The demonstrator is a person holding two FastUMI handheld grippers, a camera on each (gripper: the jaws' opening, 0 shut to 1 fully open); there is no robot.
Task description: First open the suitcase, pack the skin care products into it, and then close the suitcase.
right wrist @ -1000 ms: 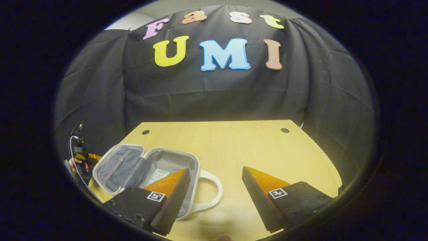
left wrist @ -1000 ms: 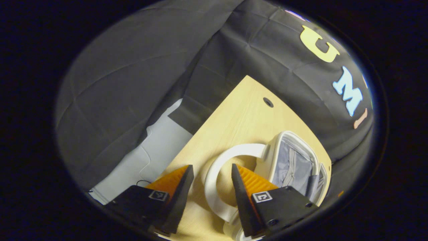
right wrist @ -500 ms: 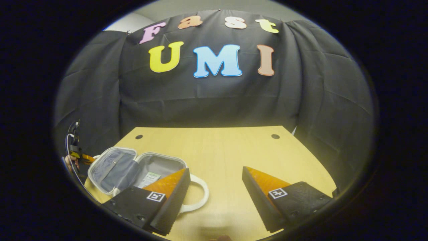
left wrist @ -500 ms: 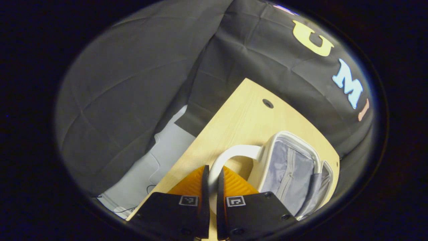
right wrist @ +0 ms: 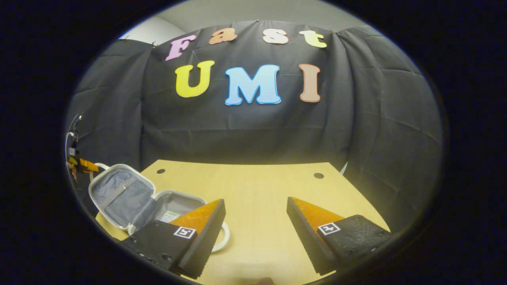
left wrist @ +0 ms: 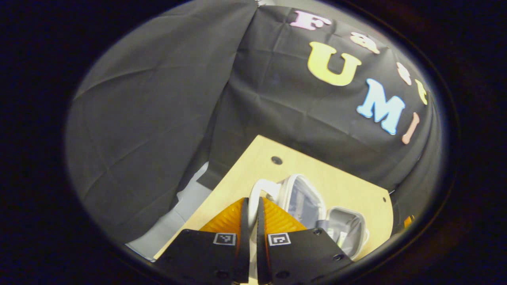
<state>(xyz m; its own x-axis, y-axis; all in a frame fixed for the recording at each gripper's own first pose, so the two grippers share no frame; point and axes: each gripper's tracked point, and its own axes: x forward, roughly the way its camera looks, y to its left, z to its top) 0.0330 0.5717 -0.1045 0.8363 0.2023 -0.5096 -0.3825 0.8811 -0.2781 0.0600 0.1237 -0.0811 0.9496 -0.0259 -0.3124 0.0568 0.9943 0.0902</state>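
Both tongs are in sight. Left gripper (left wrist: 252,206) has its two fingers drawn together on the white handle (left wrist: 256,189) of the suitcase lid (left wrist: 301,200), the handle's band running down between them; in the right gripper view the same tool appears small at the far left edge (right wrist: 81,164), with part of a hand behind it. Right gripper (right wrist: 255,209) stands with its fingers spread wide and nothing between them, over bare wood near the front of the table (right wrist: 257,186). Suitcase (right wrist: 130,198) sits at the table's left front corner, open: the lid is raised to a steep tilt, its grey lining and a cross strap facing the right gripper, while the lower shell (right wrist: 174,204) lies flat on the wood with a pale label or card inside it. A second white handle (right wrist: 222,237) projects from the shell toward the table's middle, partly behind the right gripper's left finger. In the left gripper view the shell (left wrist: 348,231) lies beyond the lid, toward the table's edge. Two small dark holes (right wrist: 319,175) mark the tabletop near its far edge. Black cloth (right wrist: 356,118) hangs behind and to both sides.
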